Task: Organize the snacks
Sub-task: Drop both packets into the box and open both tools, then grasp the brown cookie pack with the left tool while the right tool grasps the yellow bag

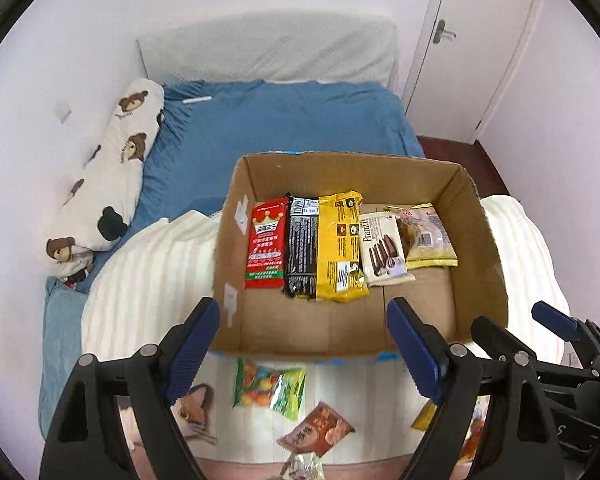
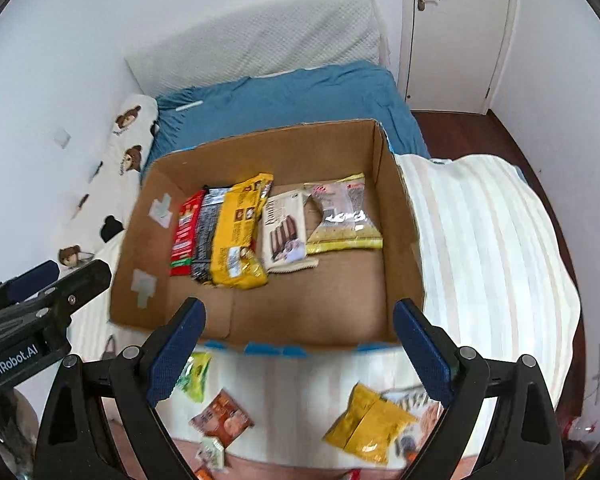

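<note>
Left wrist view: left tongs (image 1: 304, 344) spread wide at the bottom, holding nothing. Cardboard box (image 1: 482, 240) in the middle, on the striped blanket (image 1: 156, 264). Inside, side by side in a row: red packet (image 1: 265, 245), black bar (image 1: 301, 249), yellow bag (image 1: 339, 250), Franzzi biscuits (image 1: 383, 249), clear bun packet (image 1: 428, 238). Candy bag (image 1: 269, 387) and orange packet (image 1: 315, 432) lower down, outside the box.

Right wrist view: right tongs (image 2: 300, 348) spread wide too, empty. Yellow pouch (image 2: 366, 422) at lower right, outside the box.
</note>
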Action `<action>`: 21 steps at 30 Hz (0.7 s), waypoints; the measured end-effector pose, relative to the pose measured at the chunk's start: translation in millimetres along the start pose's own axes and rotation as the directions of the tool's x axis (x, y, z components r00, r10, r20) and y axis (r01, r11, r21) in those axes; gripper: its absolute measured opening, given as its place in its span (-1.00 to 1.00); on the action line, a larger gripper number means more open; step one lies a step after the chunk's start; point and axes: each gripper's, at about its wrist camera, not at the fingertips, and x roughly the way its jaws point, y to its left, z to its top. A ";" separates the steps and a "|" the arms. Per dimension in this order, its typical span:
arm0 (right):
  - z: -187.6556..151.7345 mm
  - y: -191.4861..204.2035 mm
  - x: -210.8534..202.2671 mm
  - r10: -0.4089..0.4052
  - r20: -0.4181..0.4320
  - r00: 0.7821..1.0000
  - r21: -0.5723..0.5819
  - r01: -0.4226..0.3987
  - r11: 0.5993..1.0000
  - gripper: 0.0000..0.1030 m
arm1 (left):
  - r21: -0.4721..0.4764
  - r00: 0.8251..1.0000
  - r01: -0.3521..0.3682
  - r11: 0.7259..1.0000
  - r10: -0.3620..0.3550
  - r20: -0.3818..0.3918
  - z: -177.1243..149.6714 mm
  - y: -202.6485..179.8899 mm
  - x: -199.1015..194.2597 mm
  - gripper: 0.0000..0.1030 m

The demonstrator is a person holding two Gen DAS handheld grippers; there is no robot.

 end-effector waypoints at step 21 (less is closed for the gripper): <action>-150.0 -93.1 44.6 0.087 -0.219 0.972 0.297 -0.019 0.955 0.79 | 0.110 0.903 -0.003 0.994 0.050 -0.426 -178.2 -10.4 125.7 0.66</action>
